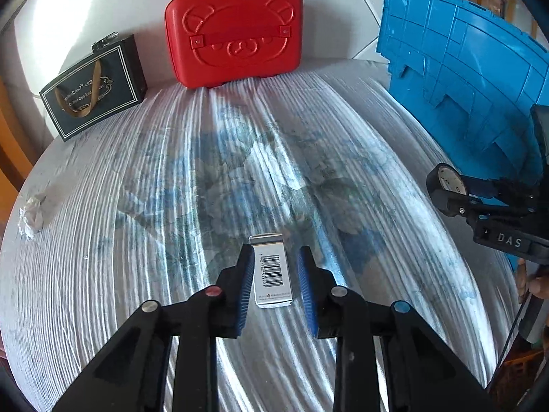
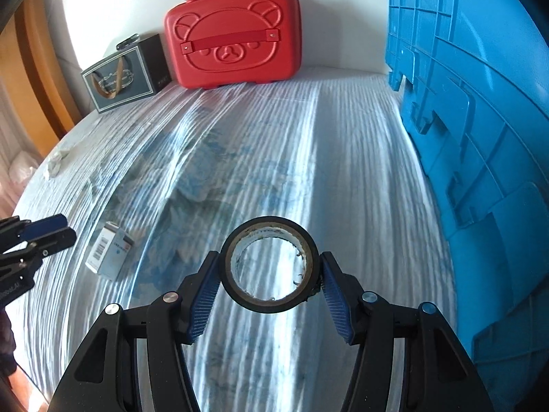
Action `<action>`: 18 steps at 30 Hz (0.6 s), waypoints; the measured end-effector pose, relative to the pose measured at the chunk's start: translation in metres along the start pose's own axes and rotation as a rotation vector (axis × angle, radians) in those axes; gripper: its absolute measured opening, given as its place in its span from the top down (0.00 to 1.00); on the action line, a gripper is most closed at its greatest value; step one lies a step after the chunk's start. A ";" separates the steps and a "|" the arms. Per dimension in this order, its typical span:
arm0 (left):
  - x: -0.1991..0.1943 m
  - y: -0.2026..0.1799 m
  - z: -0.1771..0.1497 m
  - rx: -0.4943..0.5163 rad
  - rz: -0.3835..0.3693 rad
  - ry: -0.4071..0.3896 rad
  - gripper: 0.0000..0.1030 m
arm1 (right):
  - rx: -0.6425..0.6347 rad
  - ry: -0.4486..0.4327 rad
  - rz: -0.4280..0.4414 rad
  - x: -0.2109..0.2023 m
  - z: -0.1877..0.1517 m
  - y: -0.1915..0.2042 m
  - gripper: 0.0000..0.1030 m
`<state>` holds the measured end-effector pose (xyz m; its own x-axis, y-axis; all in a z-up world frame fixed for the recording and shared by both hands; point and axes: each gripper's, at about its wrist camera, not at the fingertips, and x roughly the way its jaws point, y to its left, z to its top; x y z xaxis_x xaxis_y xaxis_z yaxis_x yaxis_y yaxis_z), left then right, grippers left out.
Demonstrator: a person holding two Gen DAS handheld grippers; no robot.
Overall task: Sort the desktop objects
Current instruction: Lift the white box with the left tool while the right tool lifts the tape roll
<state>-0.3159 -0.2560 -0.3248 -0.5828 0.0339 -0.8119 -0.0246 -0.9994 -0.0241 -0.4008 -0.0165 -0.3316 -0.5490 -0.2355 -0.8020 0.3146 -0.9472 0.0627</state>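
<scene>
A small white box with a barcode (image 1: 272, 273) lies on the table between the open fingers of my left gripper (image 1: 276, 257); the jaws stand on either side of it with gaps. It also shows in the right wrist view (image 2: 109, 255), with the left gripper (image 2: 51, 235) just left of it. My right gripper (image 2: 269, 267) is shut on a roll of black tape (image 2: 269, 237), held above the table. In the left wrist view the tape (image 1: 446, 182) and right gripper (image 1: 449, 194) are at the right edge.
A red bear-face case (image 1: 235, 31) and a dark gift bag (image 1: 92, 89) stand at the back by the white wall. A blue plastic crate (image 2: 480, 120) stands along the right side. A crumpled tissue (image 1: 32, 216) lies at the table's left edge.
</scene>
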 end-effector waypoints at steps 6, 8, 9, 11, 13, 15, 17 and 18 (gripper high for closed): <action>0.038 -0.001 -0.010 -0.006 0.021 0.049 0.75 | -0.002 0.006 0.004 -0.006 -0.006 0.007 0.44; 0.040 -0.005 -0.009 0.010 0.031 0.030 0.73 | 0.000 0.011 0.002 -0.008 -0.009 0.007 0.44; 0.041 -0.007 -0.008 0.020 0.044 0.031 0.69 | 0.004 0.015 0.003 -0.008 -0.010 0.006 0.44; 0.043 -0.006 -0.006 0.014 0.056 0.037 0.66 | 0.014 0.023 0.008 -0.007 -0.011 0.005 0.44; 0.041 -0.001 -0.007 -0.024 0.017 0.034 0.63 | 0.017 0.024 0.011 -0.008 -0.012 0.006 0.44; 0.044 0.005 -0.011 -0.045 0.032 0.045 0.57 | 0.013 0.022 0.012 -0.009 -0.011 0.006 0.44; 0.049 0.012 -0.014 -0.073 0.009 0.065 0.56 | 0.018 0.022 0.015 -0.010 -0.009 0.005 0.44; 0.052 0.013 -0.015 -0.083 0.004 0.072 0.56 | 0.021 0.019 0.015 -0.010 -0.009 0.004 0.44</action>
<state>-0.3343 -0.2675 -0.3755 -0.5228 0.0322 -0.8519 0.0465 -0.9967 -0.0663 -0.3872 -0.0161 -0.3285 -0.5297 -0.2455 -0.8119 0.3058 -0.9481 0.0871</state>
